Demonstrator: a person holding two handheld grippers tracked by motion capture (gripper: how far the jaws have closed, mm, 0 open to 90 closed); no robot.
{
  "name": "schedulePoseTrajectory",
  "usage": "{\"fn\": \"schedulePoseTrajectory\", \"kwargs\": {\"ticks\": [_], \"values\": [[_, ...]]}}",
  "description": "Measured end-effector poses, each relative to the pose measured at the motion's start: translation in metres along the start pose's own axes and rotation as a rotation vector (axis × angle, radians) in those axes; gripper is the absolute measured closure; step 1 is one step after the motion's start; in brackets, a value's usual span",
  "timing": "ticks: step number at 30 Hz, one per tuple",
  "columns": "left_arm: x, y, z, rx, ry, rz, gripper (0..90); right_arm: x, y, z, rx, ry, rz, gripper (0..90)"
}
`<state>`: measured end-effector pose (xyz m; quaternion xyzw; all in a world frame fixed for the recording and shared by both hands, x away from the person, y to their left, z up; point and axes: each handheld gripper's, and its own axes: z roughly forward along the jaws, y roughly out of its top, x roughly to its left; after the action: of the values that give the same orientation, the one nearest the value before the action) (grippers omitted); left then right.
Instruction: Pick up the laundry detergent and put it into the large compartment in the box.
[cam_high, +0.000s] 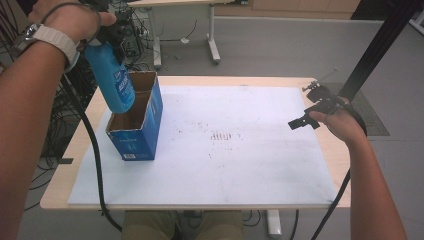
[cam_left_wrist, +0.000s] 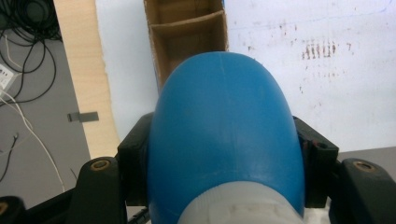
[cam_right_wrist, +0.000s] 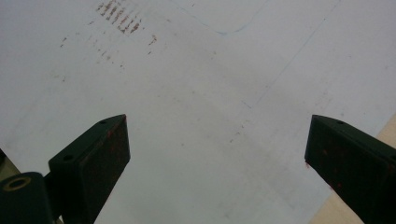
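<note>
The left hand-held gripper (cam_high: 107, 37) is clenched on a blue bottle (cam_high: 114, 80), its jaws pressing both sides near the white cap end. The bottle hangs tilted, bottom down, just above the open top of the blue cardboard box (cam_high: 142, 132), which has a divider inside (cam_left_wrist: 187, 25). To do this step well, the person should bring the bottle upright over one compartment and lower it without catching the box rim. The right hand-held gripper (cam_high: 303, 121) hovers released near the right edge of the white surface (cam_high: 240, 165), well apart, with much free room between.
</note>
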<state>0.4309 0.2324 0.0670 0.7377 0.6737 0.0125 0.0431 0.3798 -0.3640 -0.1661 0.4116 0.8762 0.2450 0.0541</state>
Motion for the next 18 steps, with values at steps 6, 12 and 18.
{"fn": "schedulePoseTrajectory", "kwargs": {"ticks": [6,12,18], "values": [[0.002,0.004,0.008,0.008,0.006,-0.006,37.2,-0.001,-0.002,0.001,0.000,0.001,0.005,6.4],[0.005,0.007,0.018,0.011,0.001,-0.006,37.2,-0.001,-0.002,0.004,0.003,0.005,0.006,6.5],[0.005,0.010,0.029,0.015,0.006,-0.006,37.2,-0.001,-0.001,0.006,0.007,0.006,0.011,6.5]]}}
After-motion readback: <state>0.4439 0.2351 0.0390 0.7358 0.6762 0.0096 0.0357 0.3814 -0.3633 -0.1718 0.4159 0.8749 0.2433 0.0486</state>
